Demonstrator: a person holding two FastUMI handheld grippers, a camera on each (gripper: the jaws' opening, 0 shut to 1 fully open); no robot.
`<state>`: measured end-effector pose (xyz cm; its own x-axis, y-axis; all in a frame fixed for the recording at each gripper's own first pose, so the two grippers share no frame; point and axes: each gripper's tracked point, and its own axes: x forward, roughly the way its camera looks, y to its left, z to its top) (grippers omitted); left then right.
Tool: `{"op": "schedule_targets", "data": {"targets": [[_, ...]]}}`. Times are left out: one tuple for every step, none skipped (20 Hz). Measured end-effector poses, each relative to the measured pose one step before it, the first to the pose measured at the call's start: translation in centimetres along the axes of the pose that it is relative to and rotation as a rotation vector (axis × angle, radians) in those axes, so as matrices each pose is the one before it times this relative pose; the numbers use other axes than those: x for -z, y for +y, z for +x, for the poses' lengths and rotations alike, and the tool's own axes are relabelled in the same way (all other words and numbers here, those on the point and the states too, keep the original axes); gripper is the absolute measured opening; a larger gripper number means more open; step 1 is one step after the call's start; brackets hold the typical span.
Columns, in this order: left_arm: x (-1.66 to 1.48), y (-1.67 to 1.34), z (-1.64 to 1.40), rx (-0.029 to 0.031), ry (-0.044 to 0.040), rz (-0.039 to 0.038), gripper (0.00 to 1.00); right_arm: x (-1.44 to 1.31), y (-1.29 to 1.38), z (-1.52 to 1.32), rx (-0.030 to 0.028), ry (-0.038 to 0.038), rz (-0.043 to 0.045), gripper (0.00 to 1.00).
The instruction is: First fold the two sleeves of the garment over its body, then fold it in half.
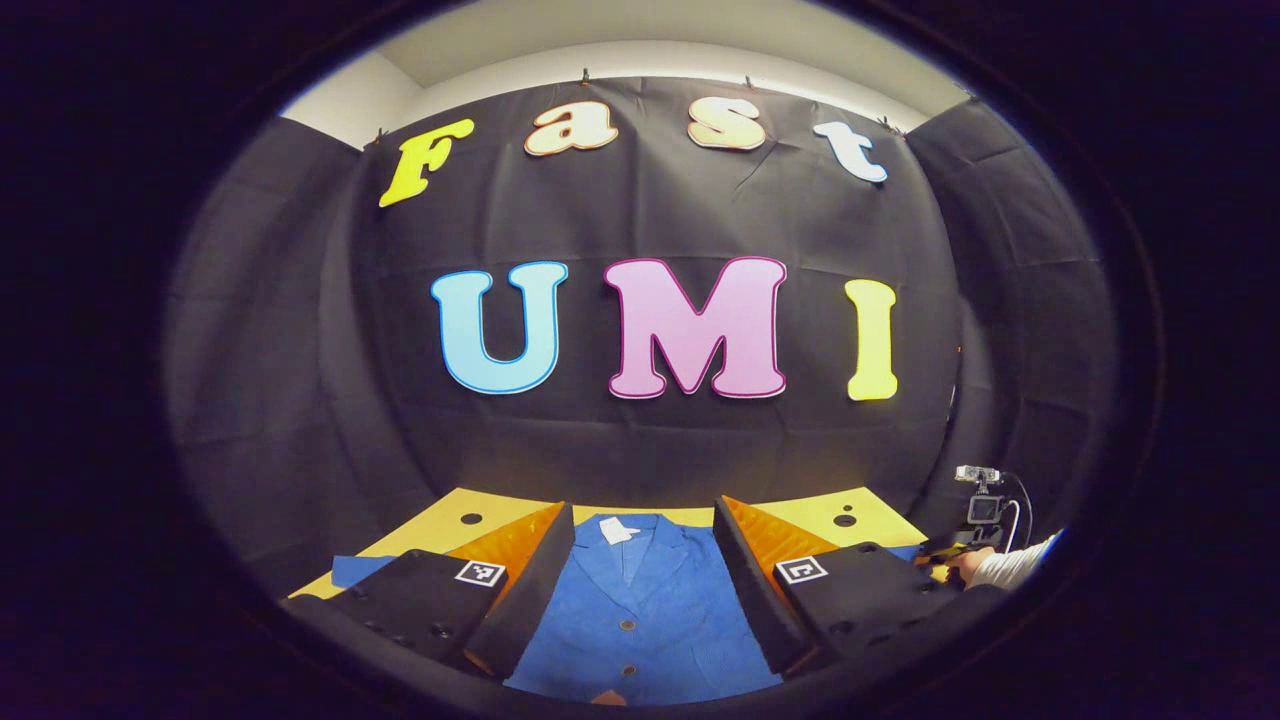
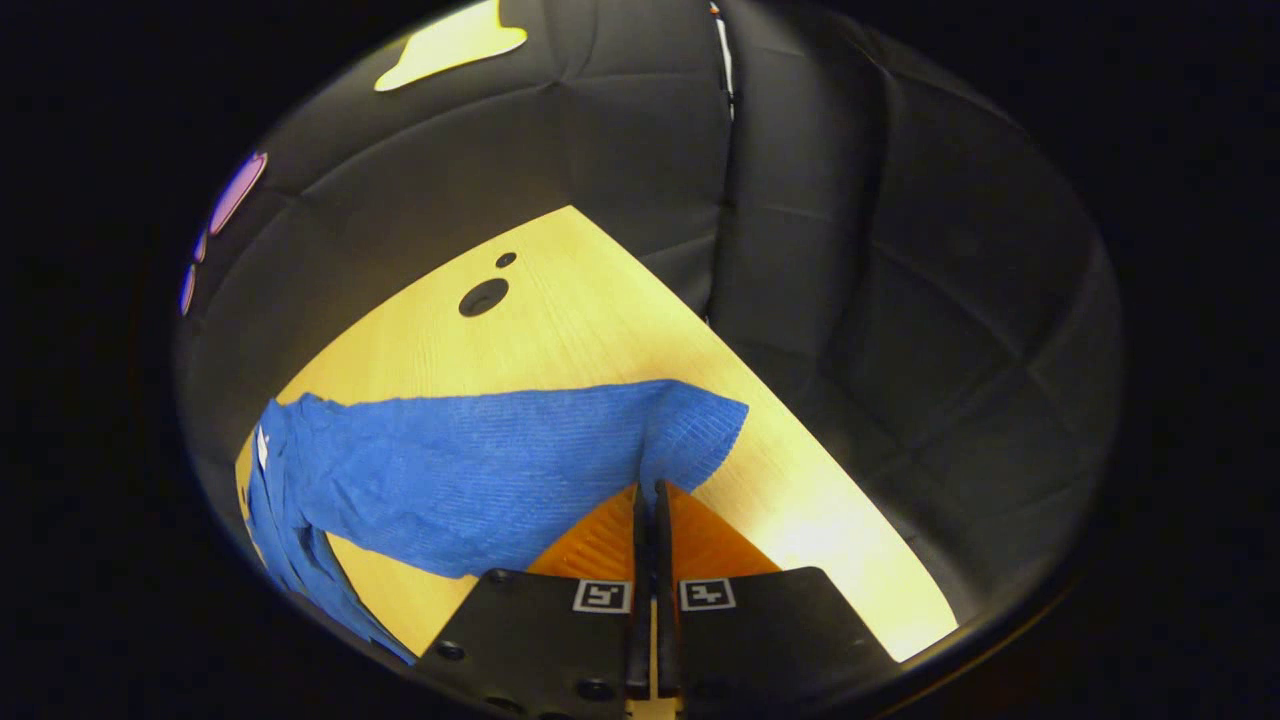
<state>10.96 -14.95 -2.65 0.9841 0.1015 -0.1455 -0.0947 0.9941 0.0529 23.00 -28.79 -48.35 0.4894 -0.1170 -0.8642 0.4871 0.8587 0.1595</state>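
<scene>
Right gripper [image 2: 646,490] pinches the blue jacket's [image 1: 640,610] sleeve [image 2: 500,470] at its cuff; left gripper [image 1: 640,560] spread wide, jacket collar between its jaws

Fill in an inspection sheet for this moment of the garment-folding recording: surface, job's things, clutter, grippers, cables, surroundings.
Surface: yellow wooden table with round holes.
Job's things: blue buttoned garment lying flat, collar at the far side; its sleeve stretched out sideways, not yet folded.
Clutter: nothing seen.
Grippers: left gripper open above the garment's body; right gripper shut at the sleeve's cuff end, pinch itself not visible.
Cables: white cable by a small camera at the table's edge.
Surroundings: black cloth wall.
</scene>
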Motion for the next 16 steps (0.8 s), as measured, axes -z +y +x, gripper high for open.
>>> {"op": "schedule_targets", "data": {"targets": [[-0.109, -0.133, -0.132, 0.00489, -0.00661, 0.00469, 0.80, -0.057, 0.086, -0.019, -0.00748, 0.00142, 0.01222, 0.04], [-0.025, 0.051, -0.073, 0.00107, -0.00159, 0.00558, 0.80, 0.015, -0.057, -0.002, -0.00681, -0.00125, -0.00174, 0.04], [0.362, 0.384, -0.090, -0.00393, 0.00351, 0.00278, 0.80, 0.061, -0.016, -0.029, -0.00280, -0.00470, -0.00902, 0.04], [0.190, 0.497, -0.076, -0.00516, 0.00453, -0.00413, 0.80, 0.113, -0.123, -0.075, 0.00419, -0.00094, -0.01270, 0.04], [0.250, 0.741, -0.066, -0.00705, 0.00396, -0.01092, 0.80, 0.115, -0.024, -0.092, 0.00566, -0.00366, -0.00565, 0.04], [0.255, 0.668, -0.080, -0.00869, 0.00646, -0.01365, 0.80, 0.111, -0.014, -0.204, 0.00677, -0.00240, 0.00445, 0.04], [0.419, 0.729, -0.120, -0.01032, 0.00709, -0.01313, 0.80, 0.025, 0.167, -0.523, 0.00089, -0.00015, 0.01534, 0.04], [0.183, 0.858, -0.123, -0.01160, 0.00440, -0.01365, 0.80, -0.188, 0.298, -0.763, 0.00058, -0.01232, 0.01117, 0.04], [0.214, 0.840, -0.217, -0.00985, 0.00261, -0.01518, 0.81, -0.186, 0.366, -0.905, 0.00082, -0.01987, 0.00207, 0.04], [0.289, 0.778, -0.151, -0.00625, 0.00423, -0.01594, 0.81, -0.418, 0.600, -0.912, -0.00448, -0.02216, -0.00254, 0.04], [0.514, 0.732, -0.048, -0.00218, 0.00685, -0.01500, 0.80, -0.202, 0.853, -1.006, -0.01048, -0.01848, -0.00016, 0.04], [0.454, 0.784, -0.054, -0.00023, 0.00925, -0.01307, 0.80, -0.252, 0.942, -1.086, -0.01095, -0.01557, -0.00292, 0.04], [0.545, 0.850, -0.011, 0.00215, 0.01167, -0.01252, 0.80, -0.171, 1.014, -1.059, -0.00839, -0.01330, -0.00261, 0.04], [0.321, 0.951, -0.099, 0.00285, 0.01037, -0.01341, 0.81, -0.127, 1.123, -1.077, -0.00818, -0.01513, -0.00337, 0.04], [0.363, 1.014, -0.189, 0.00510, 0.00677, -0.01287, 0.81, -0.433, 1.222, -1.174, -0.00589, -0.02284, -0.00580, 0.04], [-0.001, 1.119, -0.113, 0.00516, 0.00259, -0.01052, 0.80, -0.504, 1.424, -1.173, -0.00688, -0.02551, -0.00599, 0.04]]}}
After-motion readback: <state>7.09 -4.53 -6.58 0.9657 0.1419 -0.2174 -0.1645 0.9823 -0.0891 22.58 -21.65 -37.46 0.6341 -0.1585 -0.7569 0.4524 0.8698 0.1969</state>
